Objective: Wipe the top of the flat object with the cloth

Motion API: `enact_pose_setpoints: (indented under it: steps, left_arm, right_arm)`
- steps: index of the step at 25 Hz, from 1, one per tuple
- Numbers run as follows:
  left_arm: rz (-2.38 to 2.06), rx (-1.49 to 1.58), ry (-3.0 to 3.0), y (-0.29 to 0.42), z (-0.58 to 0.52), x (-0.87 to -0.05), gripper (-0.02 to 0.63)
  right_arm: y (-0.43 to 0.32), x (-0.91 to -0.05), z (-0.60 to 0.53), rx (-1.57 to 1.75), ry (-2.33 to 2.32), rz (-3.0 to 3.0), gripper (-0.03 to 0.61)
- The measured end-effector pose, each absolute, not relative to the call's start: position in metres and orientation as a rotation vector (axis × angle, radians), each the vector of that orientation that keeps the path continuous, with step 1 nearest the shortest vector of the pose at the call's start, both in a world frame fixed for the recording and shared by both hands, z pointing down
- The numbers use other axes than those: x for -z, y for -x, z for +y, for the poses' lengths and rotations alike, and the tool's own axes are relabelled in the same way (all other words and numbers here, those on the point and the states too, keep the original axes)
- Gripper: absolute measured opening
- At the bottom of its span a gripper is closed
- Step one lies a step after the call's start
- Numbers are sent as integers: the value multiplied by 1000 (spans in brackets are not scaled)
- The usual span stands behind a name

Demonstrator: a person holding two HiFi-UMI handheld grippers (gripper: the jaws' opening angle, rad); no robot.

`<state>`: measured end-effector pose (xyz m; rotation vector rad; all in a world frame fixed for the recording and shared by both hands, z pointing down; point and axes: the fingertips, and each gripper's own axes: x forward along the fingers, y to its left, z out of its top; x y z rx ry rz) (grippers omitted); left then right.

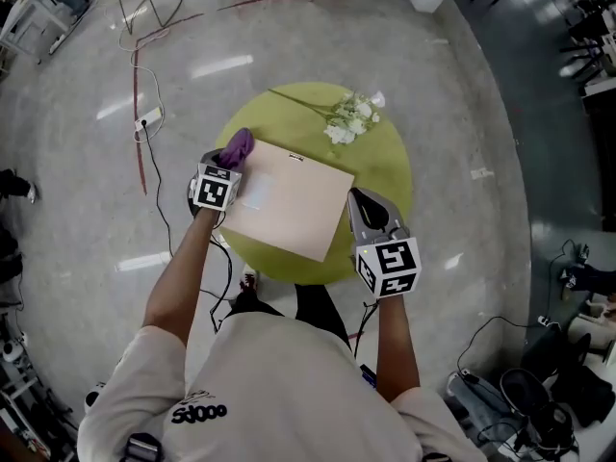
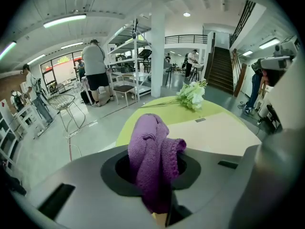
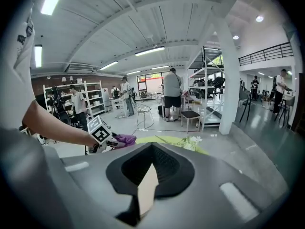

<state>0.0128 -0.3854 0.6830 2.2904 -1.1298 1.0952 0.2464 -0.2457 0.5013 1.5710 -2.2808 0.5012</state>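
Purple cloth (image 2: 151, 156) bunches up between the left tongs (image 1: 227, 166), which are clamped on it, its lower end lost inside them. It sits at the far left corner of the flat beige board (image 1: 289, 200); whether it touches there is unclear. Right tongs (image 1: 358, 200) pinch the board's near right edge. Beneath lies the round green table (image 1: 385, 162), with white flowers (image 1: 348, 120) beyond the board.

Purple cloth (image 2: 155, 161) — knitted, nubbly, matt. Beige flat object (image 1: 289, 200) — smooth, matt board. Green table (image 1: 385, 162) top smooth, matt. Grey floor (image 1: 289, 27) polished, glossy.
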Motion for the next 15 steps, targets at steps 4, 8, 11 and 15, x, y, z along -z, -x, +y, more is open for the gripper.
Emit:
enact_pose_setpoints:
  steps: [4,8,11,15]
  left_arm:
    - [-1130,-1101,-2294,-25,-386,-685,91]
    - [-1042,-1134,-2349,-53,-380,-686,91]
    - [-965,-1152,-2378,-82,-366,-684,91]
    - [-862,-1151,-2445,-127,-347,-685,91]
  right_arm:
    - [-251,-505,-239,-496,-1583,-2255,8]
    - [-254,-504,-230,-496,-1612,-2233,9]
    - [-257,-500,-220,-492,-1640,-2201,9]
    - [-267,-499,-205,-487,-1693,-2140,9]
